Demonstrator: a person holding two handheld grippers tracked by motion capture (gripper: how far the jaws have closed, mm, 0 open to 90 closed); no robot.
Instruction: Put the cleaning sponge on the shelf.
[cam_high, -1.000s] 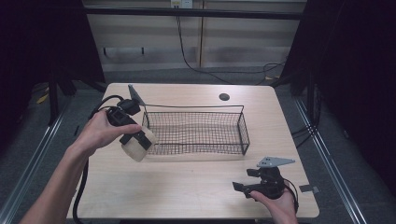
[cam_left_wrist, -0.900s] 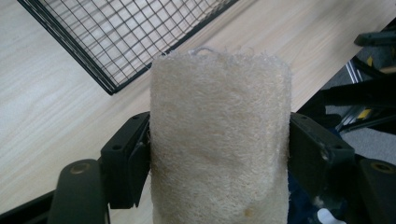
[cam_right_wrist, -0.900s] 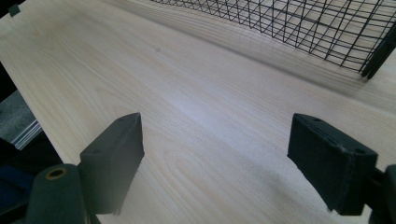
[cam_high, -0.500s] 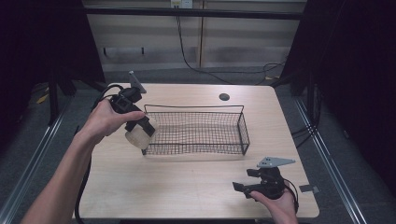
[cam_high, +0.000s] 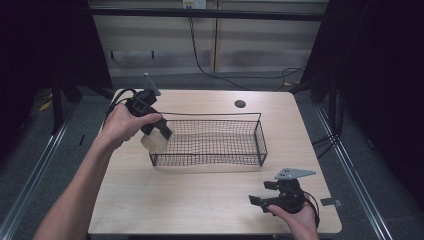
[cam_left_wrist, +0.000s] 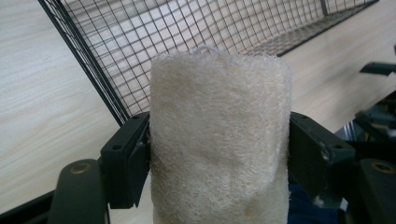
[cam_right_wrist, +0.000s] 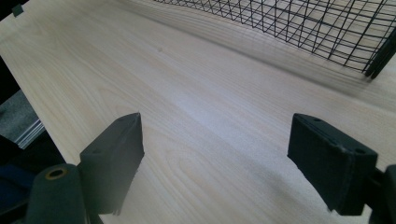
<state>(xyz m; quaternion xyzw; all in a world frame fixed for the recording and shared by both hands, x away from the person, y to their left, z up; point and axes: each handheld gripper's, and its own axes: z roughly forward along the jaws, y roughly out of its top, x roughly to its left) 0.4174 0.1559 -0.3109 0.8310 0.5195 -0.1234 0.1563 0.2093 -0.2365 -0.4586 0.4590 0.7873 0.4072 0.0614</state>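
A cream, fibrous cylinder like a loofah sponge (cam_left_wrist: 219, 140) is clamped between the black jaws of my left gripper (cam_left_wrist: 219, 154). In the high view that gripper (cam_high: 159, 136) holds the sponge (cam_high: 152, 142) in the air over the left end of a black wire basket (cam_high: 212, 160). The basket's mesh wall (cam_left_wrist: 140, 56) shows just behind the sponge. My right gripper (cam_high: 266, 194) rests near the table's front right corner, apart from the basket. Its jaws stand wide open over bare wood in the right gripper view (cam_right_wrist: 215, 154).
The light wooden table (cam_high: 175, 200) has a round dark cable hole (cam_high: 240, 104) behind the basket. A piece of grey tape (cam_high: 331, 202) sits at the right edge. Dark floor and metal rails surround the table. The basket's corner (cam_right_wrist: 378, 60) lies ahead of the right gripper.
My left gripper has carried the sponge up and to the right, from beside the basket's left end to over its left rim. The right gripper has stayed still.
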